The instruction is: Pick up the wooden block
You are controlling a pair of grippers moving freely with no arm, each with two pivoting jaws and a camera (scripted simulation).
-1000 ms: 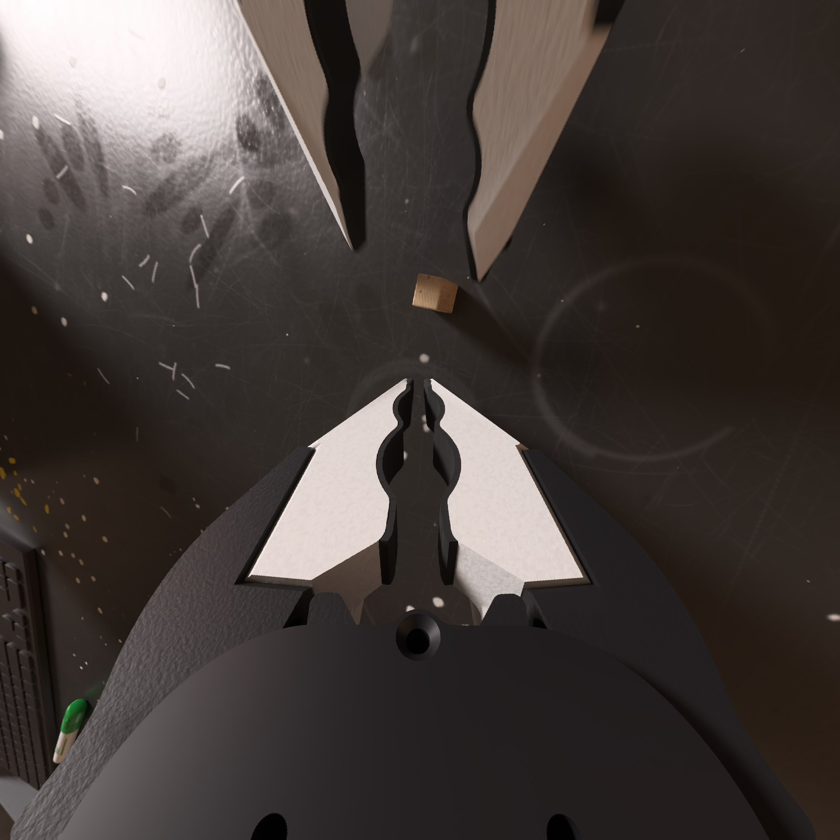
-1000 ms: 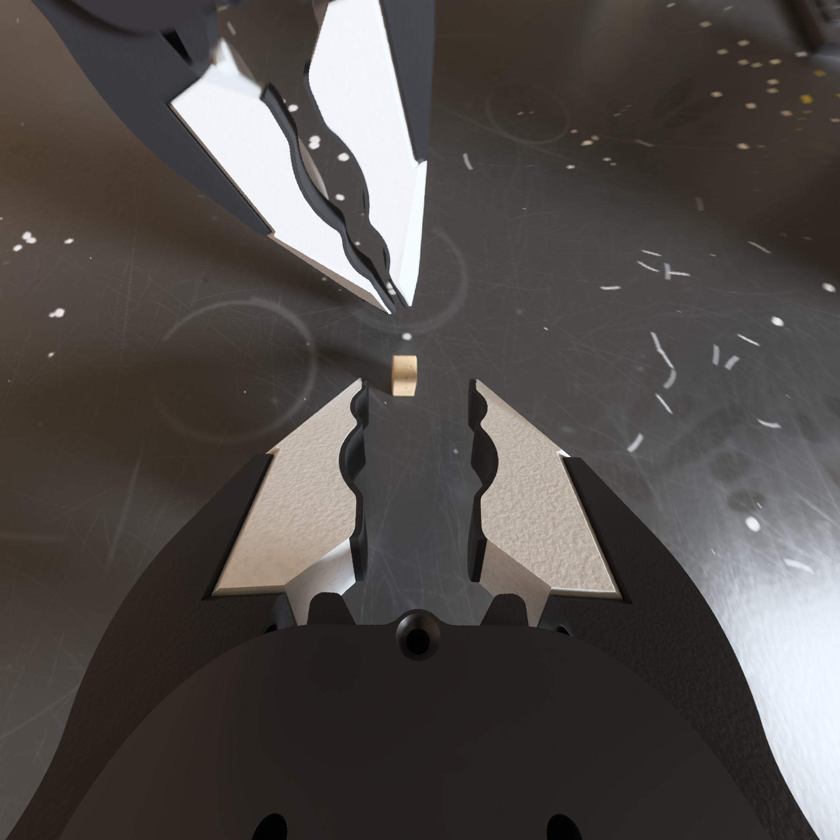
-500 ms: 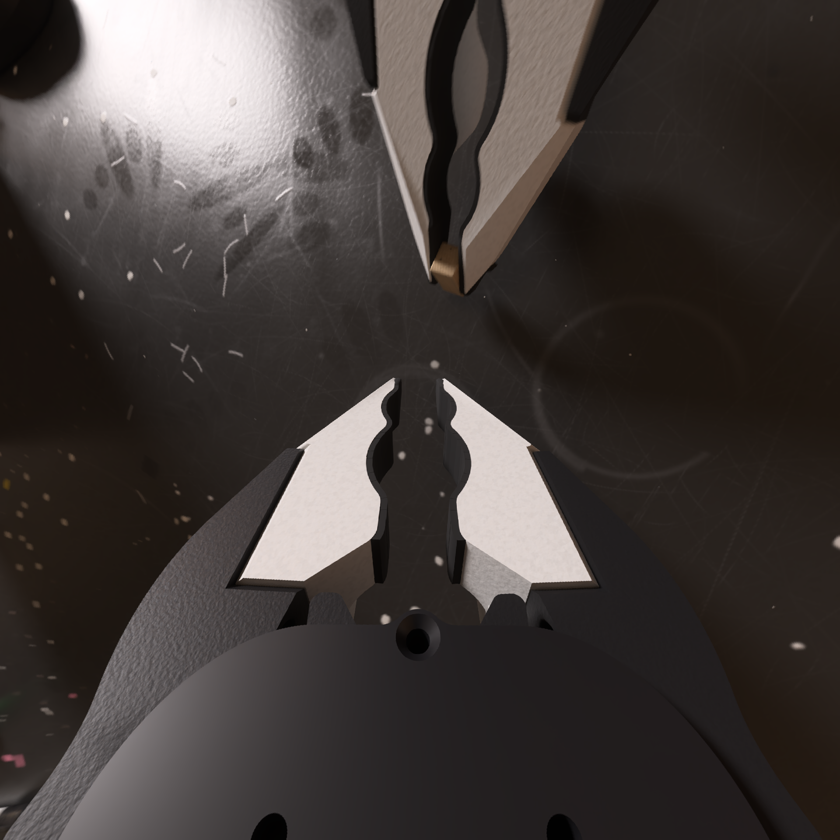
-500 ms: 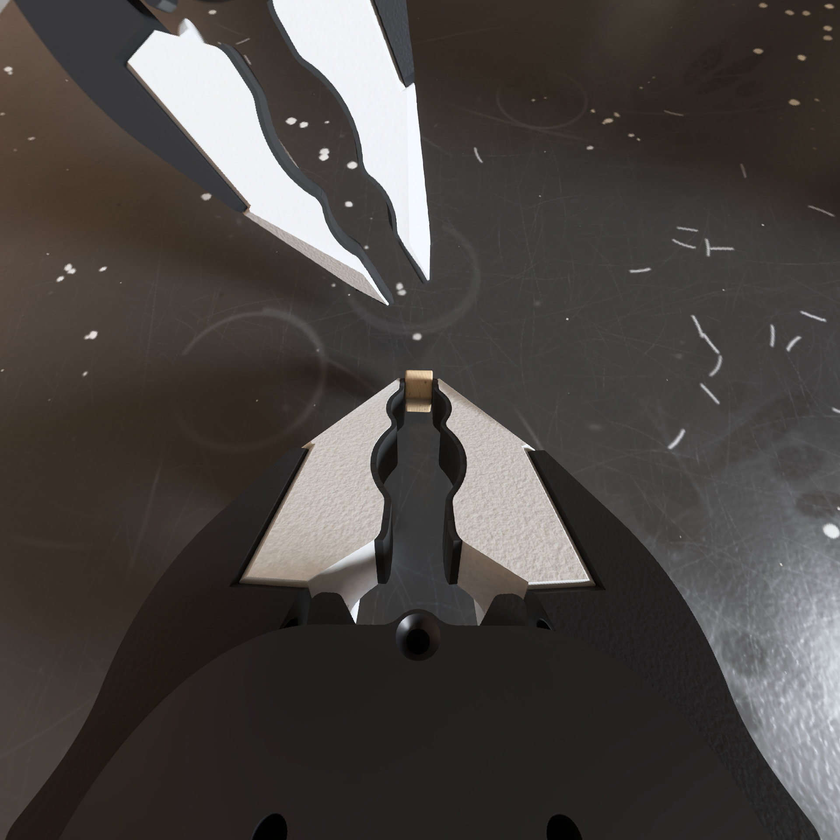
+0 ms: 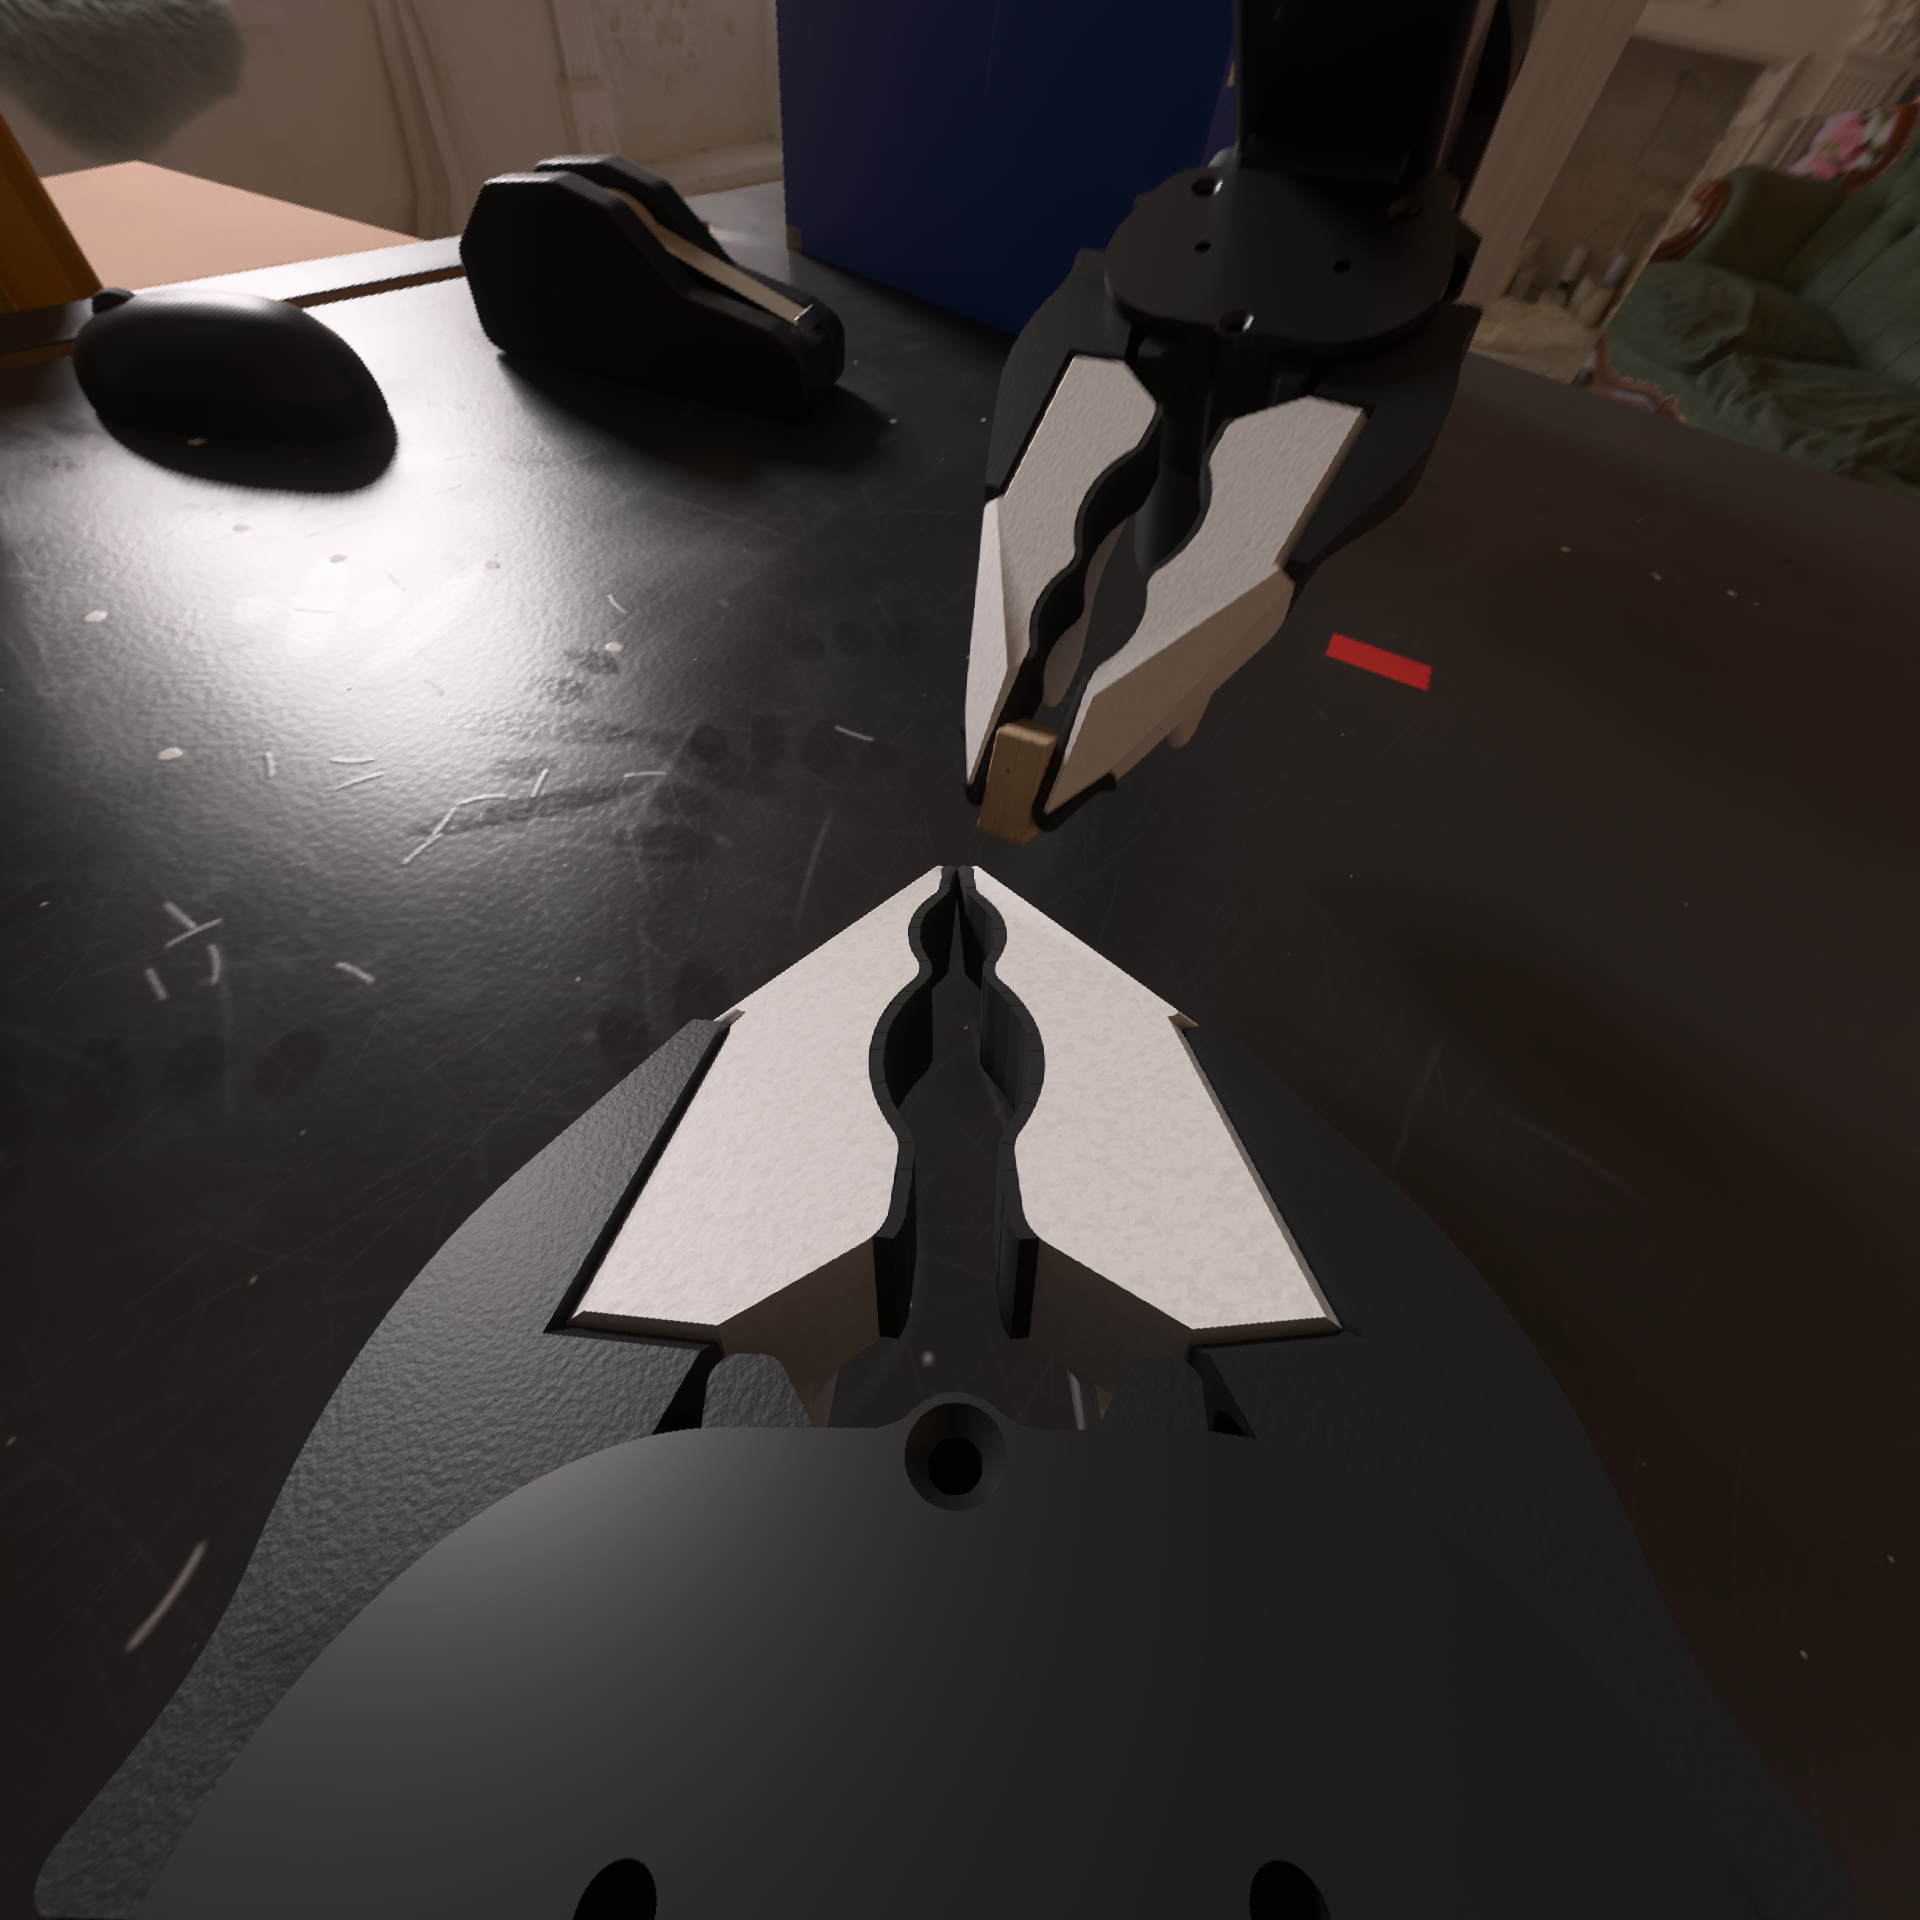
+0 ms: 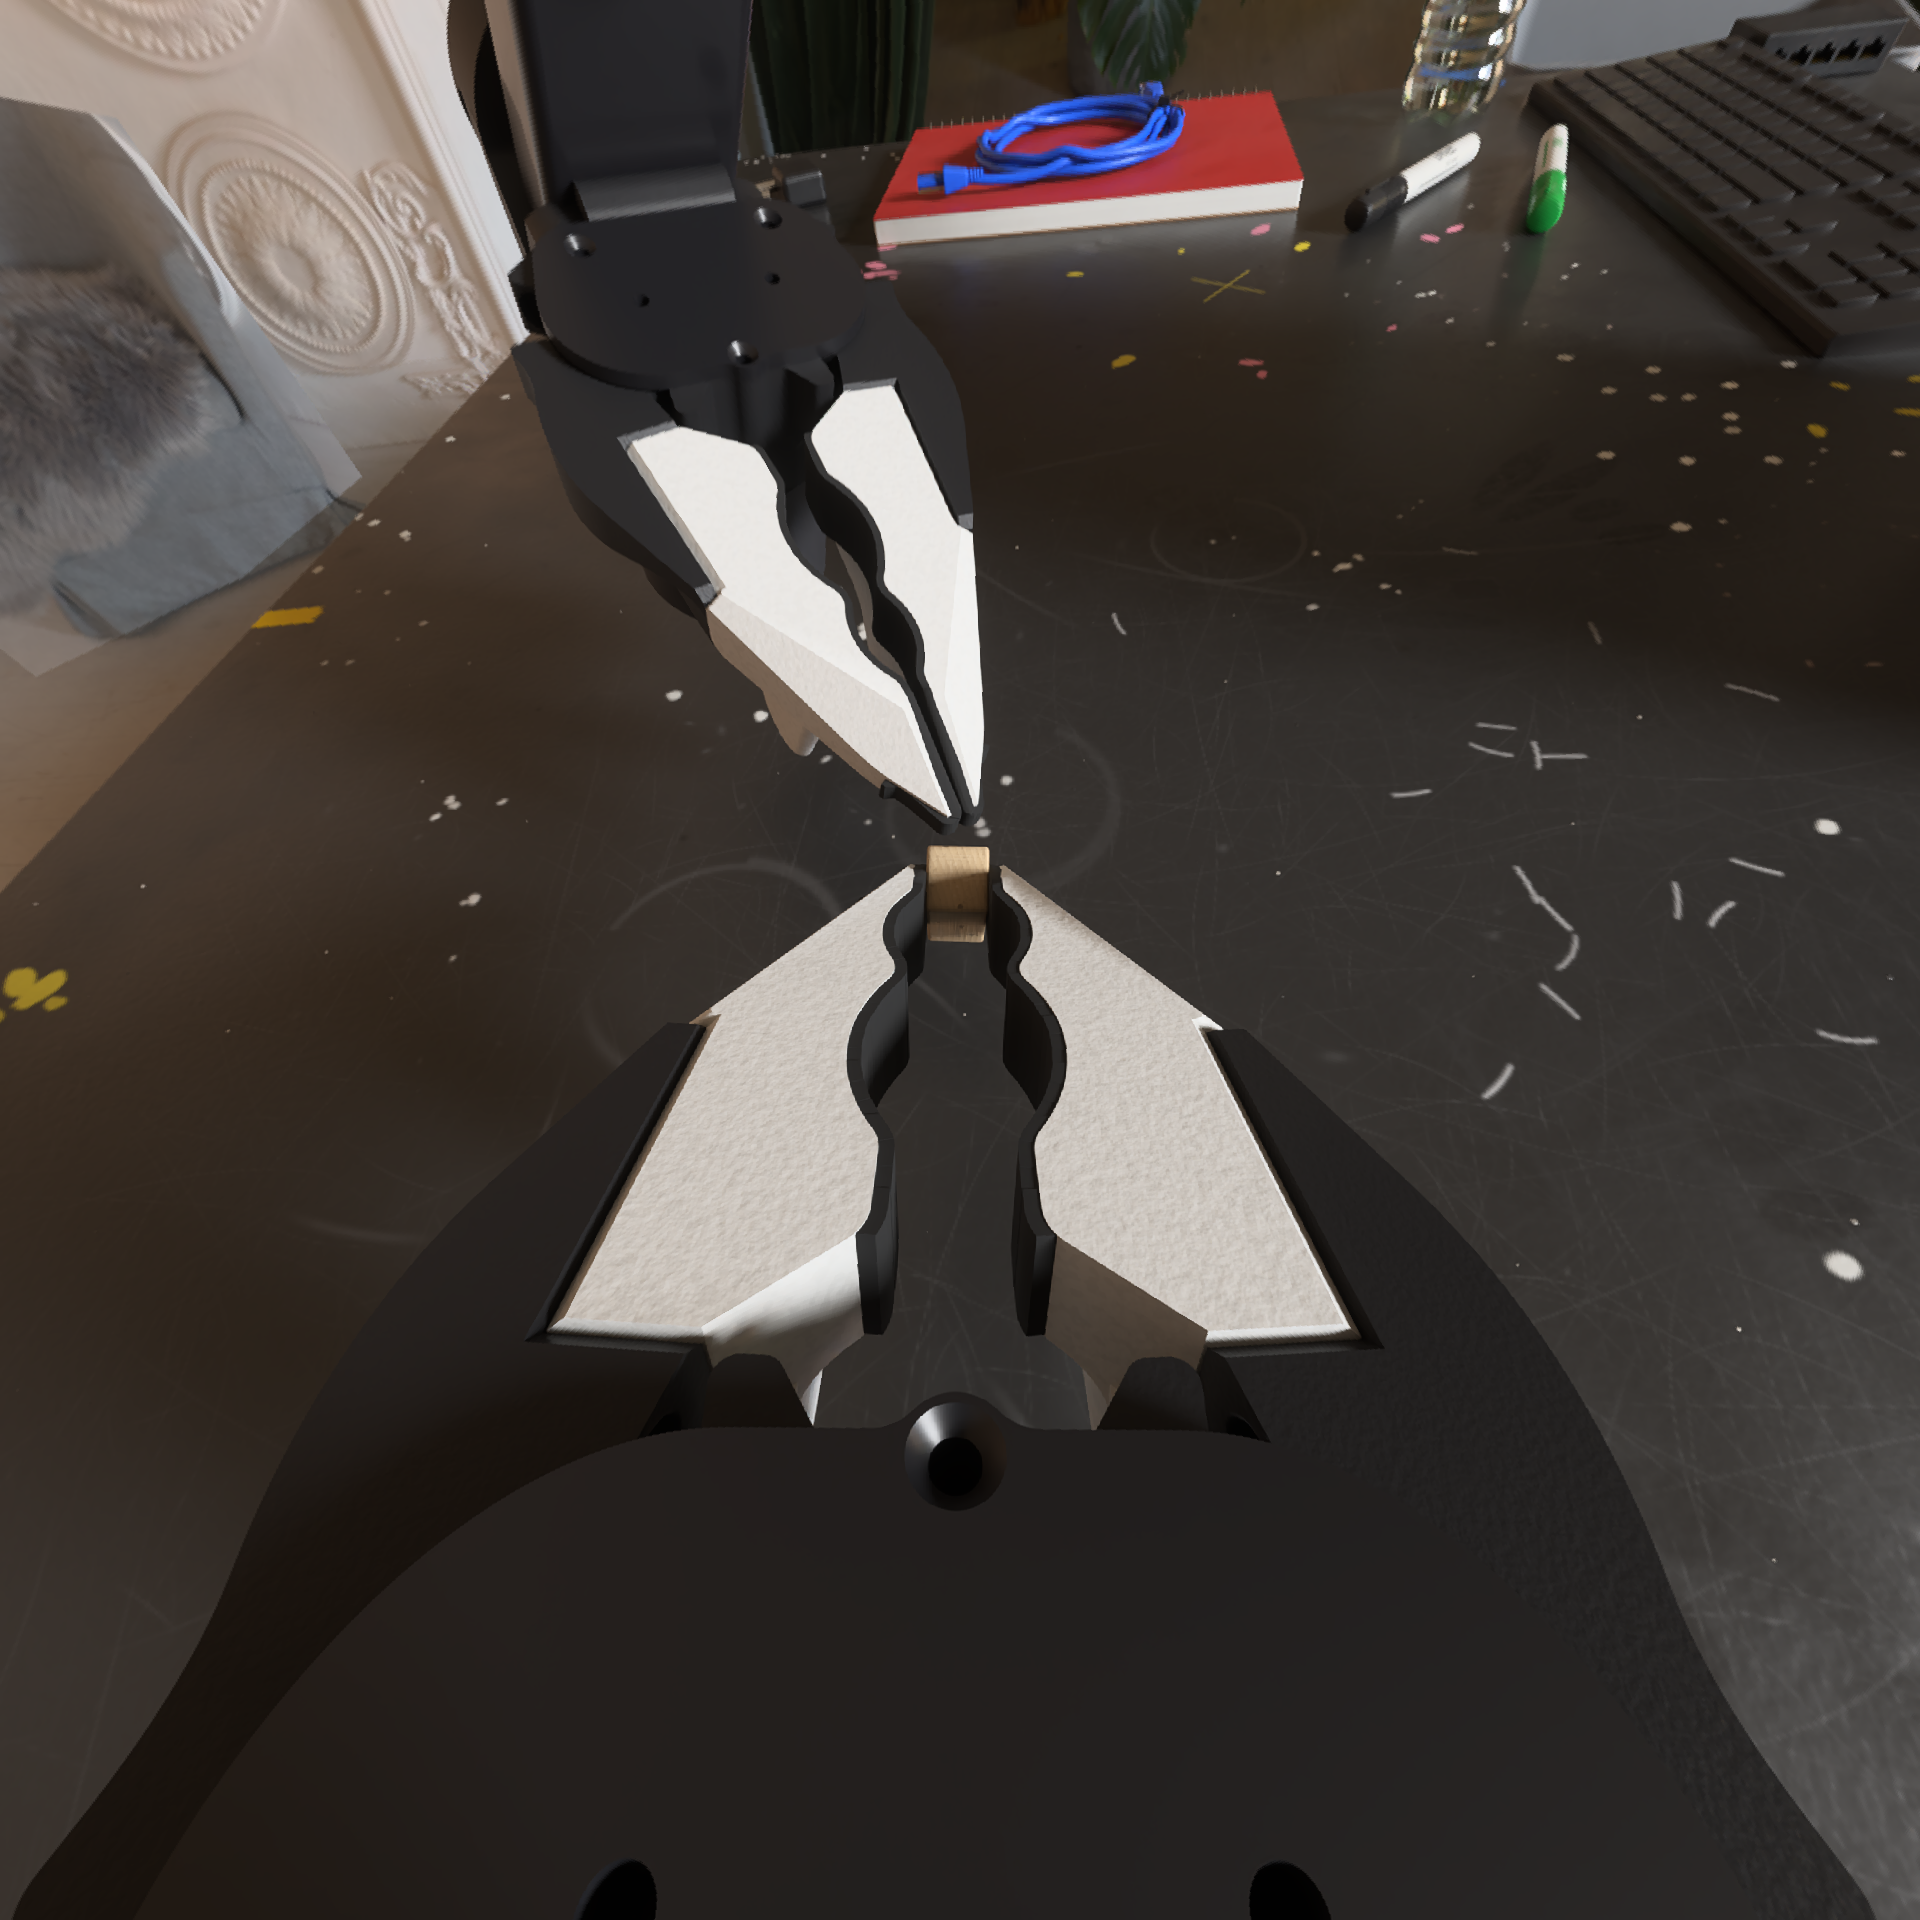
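Observation:
A small light wooden block sits clamped between the tips of my right gripper, held above the dark scratched table. In the left wrist view the same block shows at the tips of the right gripper, which points down towards me. My left gripper is shut and empty, its tips just short of the block. It also shows in the right wrist view, tips almost meeting the block.
A black mouse and a black tape dispenser lie at the far left, a blue box behind. A red book with a blue cable, two markers and a keyboard lie at the far edge.
My right gripper closed on the block and has lifted it off the table. Both grippers have risen and tilted, so the room beyond the table shows. My left gripper has shut.

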